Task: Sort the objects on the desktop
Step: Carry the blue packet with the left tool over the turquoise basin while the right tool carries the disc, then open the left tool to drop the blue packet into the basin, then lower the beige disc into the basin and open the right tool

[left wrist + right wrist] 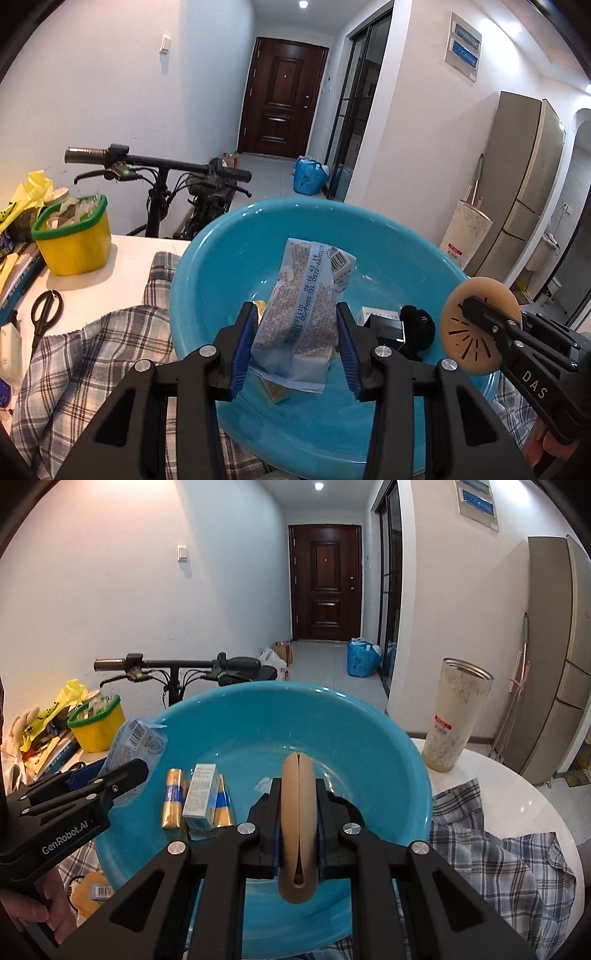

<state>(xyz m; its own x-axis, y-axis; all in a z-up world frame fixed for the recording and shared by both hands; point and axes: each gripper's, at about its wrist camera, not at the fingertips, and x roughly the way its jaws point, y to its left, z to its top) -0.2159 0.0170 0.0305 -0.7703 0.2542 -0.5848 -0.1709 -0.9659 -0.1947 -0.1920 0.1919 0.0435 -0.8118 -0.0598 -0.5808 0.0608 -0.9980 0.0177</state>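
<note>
My left gripper (pixel 297 325) is shut on a pale blue snack packet (pixel 301 314), held over the blue basin (pixel 192 280). My right gripper (pixel 298 814) is shut on a beige round compact (pixel 298 812), gripped edge-on above the same basin (pixel 388 760). In the left wrist view the compact (pixel 476 328) shows as a disc at the right, in the right gripper's jaws. Inside the basin lie a small white-and-blue box (pixel 199 795), gold foil packets (pixel 173 797) and a black fuzzy item (pixel 417 328). The packet (pixel 138 744) shows at the left in the right wrist view.
A plaid shirt (pixel 92 354) lies under the basin on the white table (pixel 524 786). A yellow tub with a green rim (pixel 74 236), black scissors (pixel 44 314) and books stand at the left. A tall cream tumbler (pixel 456 716) stands at the right. A scooter handlebar (pixel 159 162) is behind the table.
</note>
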